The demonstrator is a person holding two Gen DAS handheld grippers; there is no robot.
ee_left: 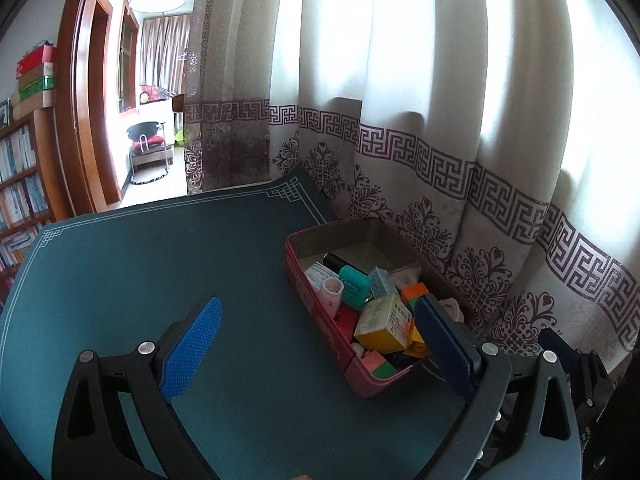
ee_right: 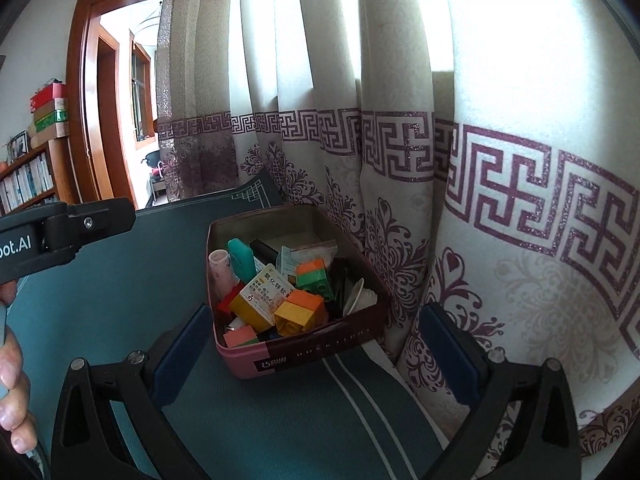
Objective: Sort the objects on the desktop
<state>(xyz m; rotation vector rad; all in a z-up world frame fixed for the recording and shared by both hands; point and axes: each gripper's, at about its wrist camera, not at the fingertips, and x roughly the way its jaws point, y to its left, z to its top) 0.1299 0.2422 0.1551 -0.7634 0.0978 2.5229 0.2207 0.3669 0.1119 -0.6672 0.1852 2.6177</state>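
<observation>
Both hand-held grippers wide open, nothing held. Left hand-held gripper [ee_left: 316, 344] hovers over the desk [ee_left: 140, 280], its right finger [ee_left: 444, 344] overlapping the near right end of the tin [ee_left: 320, 320]; left finger over bare green mat. Right hand-held gripper [ee_right: 316, 356] faces the tin [ee_right: 304, 354] head on, fingers either side of its near wall, not touching as far as I can tell. Tin sits at the desk's far right edge, against the curtain [ee_right: 500, 160]. Inside it, piled loose: yellow box [ee_right: 264, 296], orange brick [ee_right: 300, 312], orange-green brick [ee_right: 316, 276], teal case [ee_right: 242, 260], pink tube [ee_right: 222, 268], pink-green block [ee_left: 380, 364], white cup-like item [ee_right: 360, 296]. Rest of the desk mat shows nothing else in either view. Person's fingers [ee_right: 12, 380] at the left edge of the right wrist view, beside the left tool's black body [ee_right: 60, 232]. Doorway [ee_left: 140, 80] and bookshelf [ee_left: 20, 180] behind.
</observation>
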